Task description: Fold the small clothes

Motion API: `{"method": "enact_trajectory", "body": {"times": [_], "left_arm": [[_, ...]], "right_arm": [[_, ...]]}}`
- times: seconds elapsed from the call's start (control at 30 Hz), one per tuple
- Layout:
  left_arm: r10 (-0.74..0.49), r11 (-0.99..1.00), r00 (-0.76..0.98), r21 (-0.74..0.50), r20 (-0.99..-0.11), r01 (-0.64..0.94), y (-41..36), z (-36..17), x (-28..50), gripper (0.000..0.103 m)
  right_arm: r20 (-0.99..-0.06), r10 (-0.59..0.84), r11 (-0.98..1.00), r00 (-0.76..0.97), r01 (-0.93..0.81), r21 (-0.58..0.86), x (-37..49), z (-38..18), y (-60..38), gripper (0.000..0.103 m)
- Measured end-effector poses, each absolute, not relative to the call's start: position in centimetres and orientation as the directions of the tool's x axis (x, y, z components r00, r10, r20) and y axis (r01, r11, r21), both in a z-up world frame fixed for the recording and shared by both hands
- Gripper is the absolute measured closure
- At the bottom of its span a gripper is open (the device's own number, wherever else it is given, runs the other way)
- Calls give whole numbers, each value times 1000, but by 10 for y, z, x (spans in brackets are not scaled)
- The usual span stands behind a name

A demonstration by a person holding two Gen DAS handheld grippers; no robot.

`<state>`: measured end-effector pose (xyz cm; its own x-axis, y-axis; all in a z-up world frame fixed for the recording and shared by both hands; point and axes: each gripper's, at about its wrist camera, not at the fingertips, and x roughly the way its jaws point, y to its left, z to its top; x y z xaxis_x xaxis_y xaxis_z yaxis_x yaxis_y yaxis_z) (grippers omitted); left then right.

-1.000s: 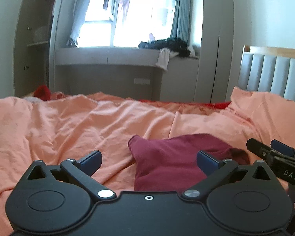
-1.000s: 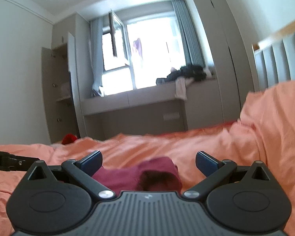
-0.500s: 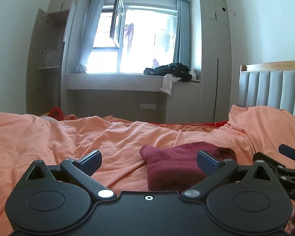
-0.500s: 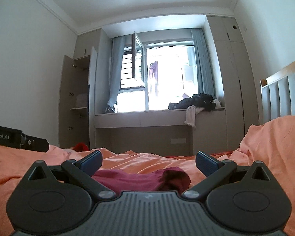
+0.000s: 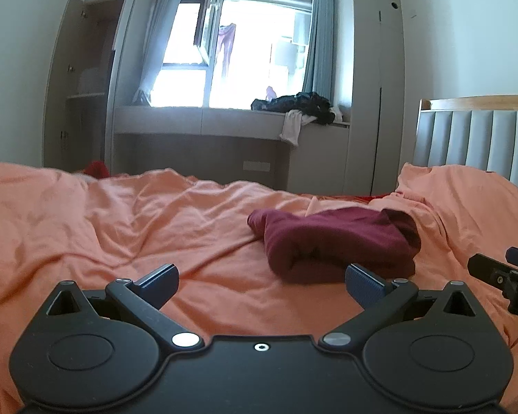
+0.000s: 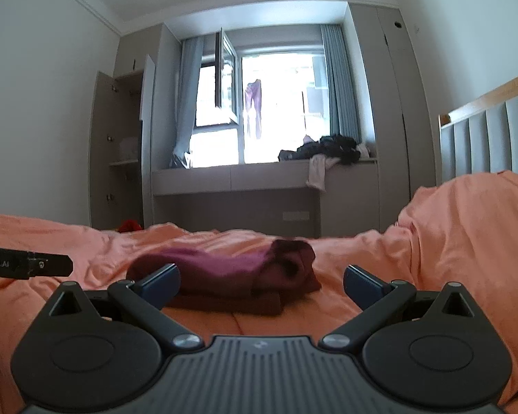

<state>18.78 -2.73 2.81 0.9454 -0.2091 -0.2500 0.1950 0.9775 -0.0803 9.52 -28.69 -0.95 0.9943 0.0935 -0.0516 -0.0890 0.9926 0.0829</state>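
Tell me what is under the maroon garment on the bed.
The maroon garment lies directly on the rumpled orange bedsheet, which shows all around it. Whatever sits beneath its folded layers is covered and cannot be seen.

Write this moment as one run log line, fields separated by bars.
left gripper: open, empty | right gripper: open, empty | maroon garment: folded bundle on orange bedsheet, untouched

A dark maroon garment (image 5: 338,241) lies folded into a thick bundle (edges a little rumpled) right of centre in the frame, flat on the orange bedsheet (image 5: 155,227).
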Motion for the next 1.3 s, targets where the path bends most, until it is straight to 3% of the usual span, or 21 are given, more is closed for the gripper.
{"method": "enact_trajectory", "body": {"times": [0.2,0.37,1.3], "left_arm": [[-204,979,930,-73,-307,191,-19,8,192,1],[-194,981,926,-67,-325,182,-16,1,194,1],[-188,982,924,-61,-332,178,-16,-2,194,1]], "right_arm": [[-156,83,995,984,-72,76,105,-23,-285,0],[-181,92,995,979,-84,50,107,-27,-280,0],[-198,91,996,976,-91,10,110,-28,-276,0]]}}
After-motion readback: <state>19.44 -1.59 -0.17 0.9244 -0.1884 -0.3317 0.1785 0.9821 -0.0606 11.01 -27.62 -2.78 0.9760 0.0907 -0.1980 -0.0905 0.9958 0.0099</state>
